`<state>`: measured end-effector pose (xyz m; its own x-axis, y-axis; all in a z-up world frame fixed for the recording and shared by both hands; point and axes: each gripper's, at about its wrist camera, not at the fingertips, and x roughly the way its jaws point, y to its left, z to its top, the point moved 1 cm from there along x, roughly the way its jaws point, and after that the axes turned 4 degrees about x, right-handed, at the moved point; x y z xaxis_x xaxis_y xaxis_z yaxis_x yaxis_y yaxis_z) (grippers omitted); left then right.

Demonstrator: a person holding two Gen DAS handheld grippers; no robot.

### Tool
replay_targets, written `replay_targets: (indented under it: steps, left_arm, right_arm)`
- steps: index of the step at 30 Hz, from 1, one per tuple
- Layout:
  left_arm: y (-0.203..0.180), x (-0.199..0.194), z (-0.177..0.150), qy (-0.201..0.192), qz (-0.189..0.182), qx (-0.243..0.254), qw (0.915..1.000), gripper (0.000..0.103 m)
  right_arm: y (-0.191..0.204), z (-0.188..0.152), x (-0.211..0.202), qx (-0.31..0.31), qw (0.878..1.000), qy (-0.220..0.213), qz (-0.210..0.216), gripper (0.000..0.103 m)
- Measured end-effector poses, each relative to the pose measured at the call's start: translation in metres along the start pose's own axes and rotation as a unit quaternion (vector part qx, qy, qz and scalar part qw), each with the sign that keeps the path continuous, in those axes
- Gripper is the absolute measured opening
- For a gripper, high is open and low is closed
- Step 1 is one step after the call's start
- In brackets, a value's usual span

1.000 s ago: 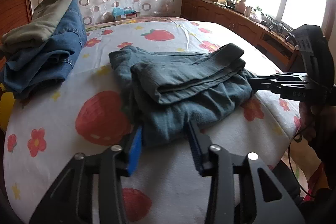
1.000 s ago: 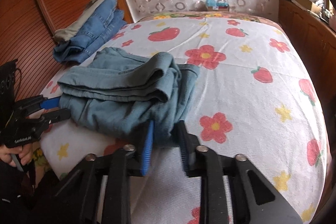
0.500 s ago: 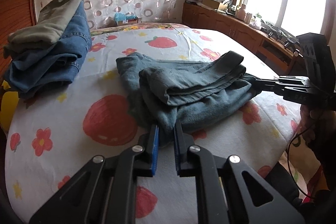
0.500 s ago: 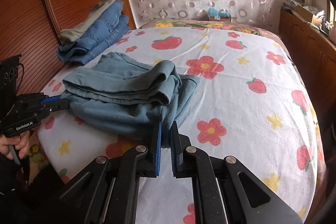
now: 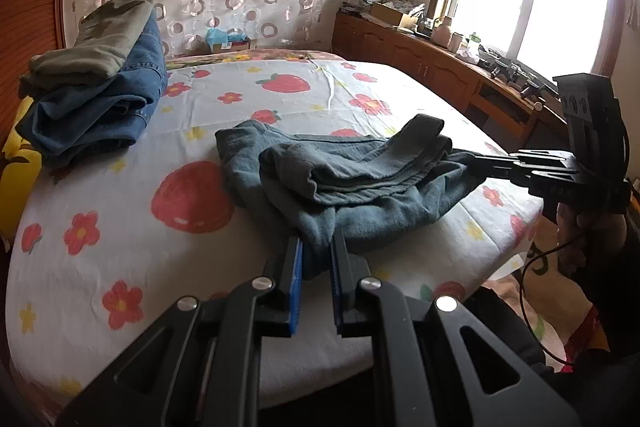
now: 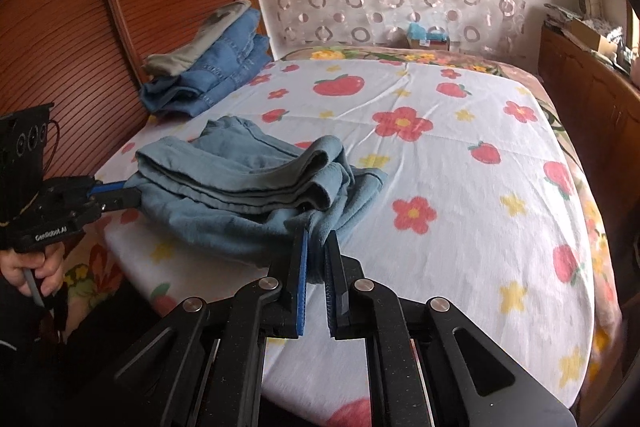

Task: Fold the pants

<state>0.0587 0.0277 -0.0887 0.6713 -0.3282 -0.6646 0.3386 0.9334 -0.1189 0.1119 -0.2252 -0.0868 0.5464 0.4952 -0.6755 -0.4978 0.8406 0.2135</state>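
Folded grey-blue pants (image 5: 352,179) lie in a bundle near the bed's front edge; they also show in the right wrist view (image 6: 248,187). My left gripper (image 5: 316,247) is shut on the bundle's near corner. It shows in the right wrist view (image 6: 120,193) at the bundle's left end. My right gripper (image 6: 316,241) is shut on the bundle's other near corner, and shows in the left wrist view (image 5: 476,163) at the bundle's right end. The gripped edges hang a little off the sheet.
A stack of folded jeans under an olive garment (image 5: 96,95) sits at the bed's far left by the wooden headboard (image 6: 120,7). The bed has a strawberry-and-flower sheet (image 6: 460,155). A wooden cabinet (image 5: 432,67) with clutter runs under the window.
Both grippers were open a second ago and have shut on the pants' near corners. The bundle has lifted slightly and moved toward the bed's middle.
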Motion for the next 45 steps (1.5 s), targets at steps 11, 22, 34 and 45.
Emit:
replay_targets:
  steps: [11,22,34,45]
  left_arm:
    - [0.004,-0.002,-0.01,0.012,-0.001,-0.033,0.9994,0.015]
    - [-0.003,-0.001,-0.008,0.023,0.012,-0.003,0.9997,0.034]
    - [0.003,0.014,0.004,0.035,0.043,0.01,0.9984,0.034]
    - [0.015,0.032,0.029,0.036,0.048,0.004,0.9982,0.034]
  right_arm:
    - [0.013,-0.016,-0.003,0.006,1.0,-0.002,-0.01,0.005]
    - [0.015,-0.012,-0.014,-0.004,1.0,-0.022,-0.02,0.03]
    - [0.026,-0.002,0.02,-0.041,0.999,0.017,-0.022,0.037]
    - [0.018,0.018,0.037,-0.063,0.996,0.027,-0.062,0.038]
